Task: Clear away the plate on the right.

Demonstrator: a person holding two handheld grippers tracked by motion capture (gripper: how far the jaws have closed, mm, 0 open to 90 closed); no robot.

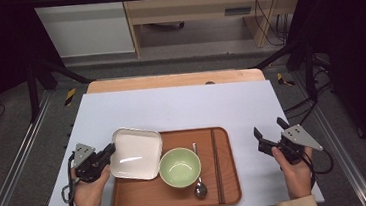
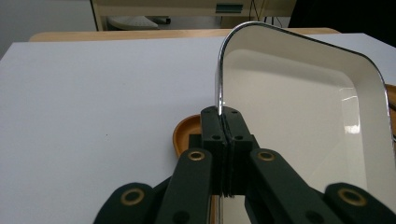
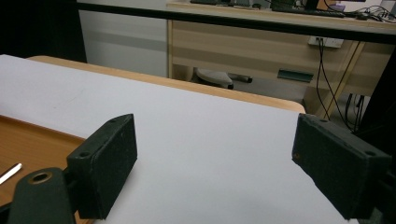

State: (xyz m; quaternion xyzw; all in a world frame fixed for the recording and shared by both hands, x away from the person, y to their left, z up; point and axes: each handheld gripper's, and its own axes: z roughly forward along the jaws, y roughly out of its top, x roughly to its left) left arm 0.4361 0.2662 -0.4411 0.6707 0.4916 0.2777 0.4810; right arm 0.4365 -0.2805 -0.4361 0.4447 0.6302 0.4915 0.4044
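Two hands come in from the near edge of the table, each holding a black gripper. The left gripper [image 1: 109, 152] has its jaws pressed together on the left rim of a white square plate [image 1: 136, 153]; in the left gripper view [image 2: 224, 122] the thin metallic edge of the plate [image 2: 299, 116] runs up from between the jaws, and the plate tilts, its far side raised off the surface. The plate sits over the left end of a brown tray [image 1: 228, 179], whose rounded corner [image 2: 184, 135] peeks out just below the jaws. Just beside the plate on the tray stands a green bowl [image 1: 179, 167], then a spoon [image 1: 199, 182] touching the bowl's right side, and a pair of dark chopsticks [image 1: 217, 165] lying lengthwise further right. The right gripper [image 1: 270, 134] hovers over the bare white tabletop [image 1: 181, 108], well apart from the tray's right edge, its jaws spread wide with nothing between them [image 3: 215, 172]. Beyond the table a wooden desk [image 1: 202, 6] stands against the far wall.
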